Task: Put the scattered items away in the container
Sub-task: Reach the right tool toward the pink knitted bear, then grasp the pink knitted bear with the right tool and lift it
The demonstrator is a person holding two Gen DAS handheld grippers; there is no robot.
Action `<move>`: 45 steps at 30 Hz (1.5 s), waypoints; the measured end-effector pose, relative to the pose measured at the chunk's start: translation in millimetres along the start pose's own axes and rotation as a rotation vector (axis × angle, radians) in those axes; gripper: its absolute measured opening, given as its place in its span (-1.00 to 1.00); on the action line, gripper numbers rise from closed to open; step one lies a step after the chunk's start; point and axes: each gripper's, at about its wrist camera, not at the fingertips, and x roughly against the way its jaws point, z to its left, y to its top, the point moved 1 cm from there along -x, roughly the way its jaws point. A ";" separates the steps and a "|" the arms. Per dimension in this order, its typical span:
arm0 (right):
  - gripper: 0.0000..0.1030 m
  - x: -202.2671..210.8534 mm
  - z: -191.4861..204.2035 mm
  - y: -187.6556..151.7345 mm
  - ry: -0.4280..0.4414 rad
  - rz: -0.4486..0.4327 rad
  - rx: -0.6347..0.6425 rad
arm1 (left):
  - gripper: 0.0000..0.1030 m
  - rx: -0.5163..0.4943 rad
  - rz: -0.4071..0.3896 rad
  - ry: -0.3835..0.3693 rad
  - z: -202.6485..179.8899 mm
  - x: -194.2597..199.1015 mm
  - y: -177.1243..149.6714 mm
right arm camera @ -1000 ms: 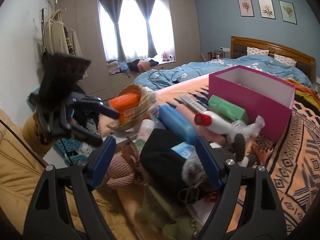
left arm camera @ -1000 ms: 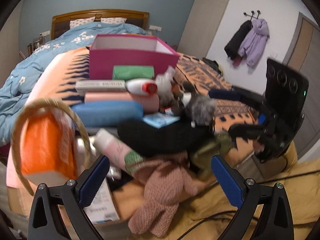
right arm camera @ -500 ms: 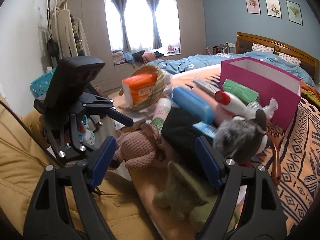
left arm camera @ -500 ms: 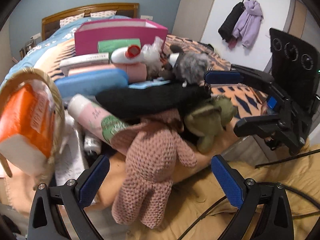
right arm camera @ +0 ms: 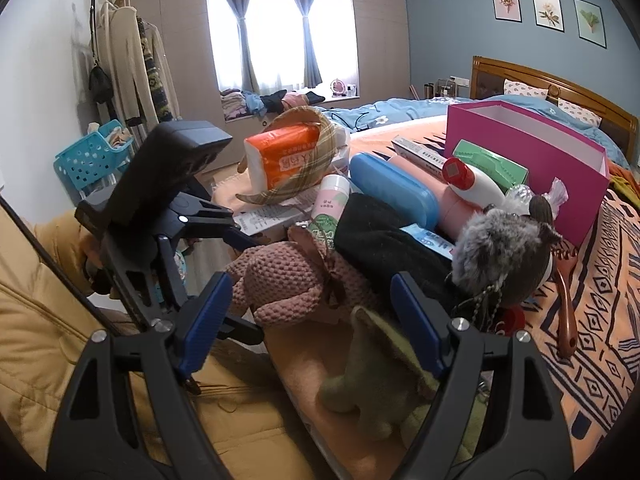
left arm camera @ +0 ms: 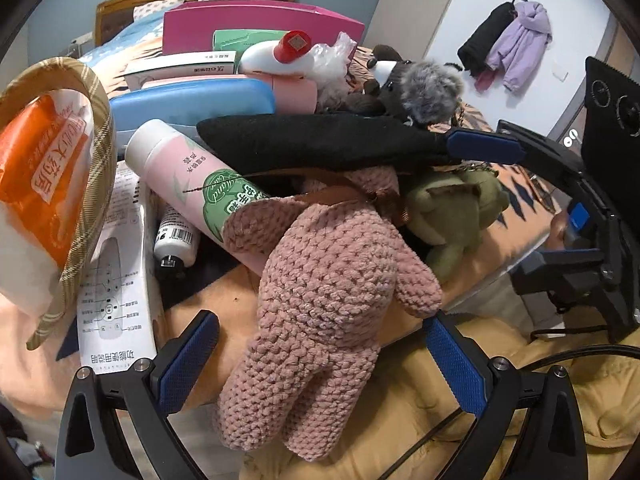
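Left wrist view gets the pink crochet bear up close, dangling over the bed's edge between the left hand-held gripper fingers, which are spread wide and not touching it. It also catches coats on wall hooks.

Only the right wrist view shows the window, the blue basket and the open top of the magenta box (sitting further up the bed, behind the pile). The right hand-held gripper is wide open too, nothing in it, with the green plush just ahead.

A black pouch lies across the bear's head, and a pink bottle is wedged beside it.
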 end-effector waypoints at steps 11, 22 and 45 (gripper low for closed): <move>0.60 -1.3 -0.2 0.2 0.004 0.001 0.002 | 1.00 -0.026 -0.022 0.076 -6.2 2.6 -2.8; 0.60 -2.9 -1.1 0.9 0.002 -0.002 -0.006 | 0.90 -0.051 -0.048 0.097 -4.1 1.0 -0.1; 0.60 -16.9 6.3 8.2 0.012 0.034 0.066 | -0.23 0.037 -0.149 0.004 25.6 55.6 13.7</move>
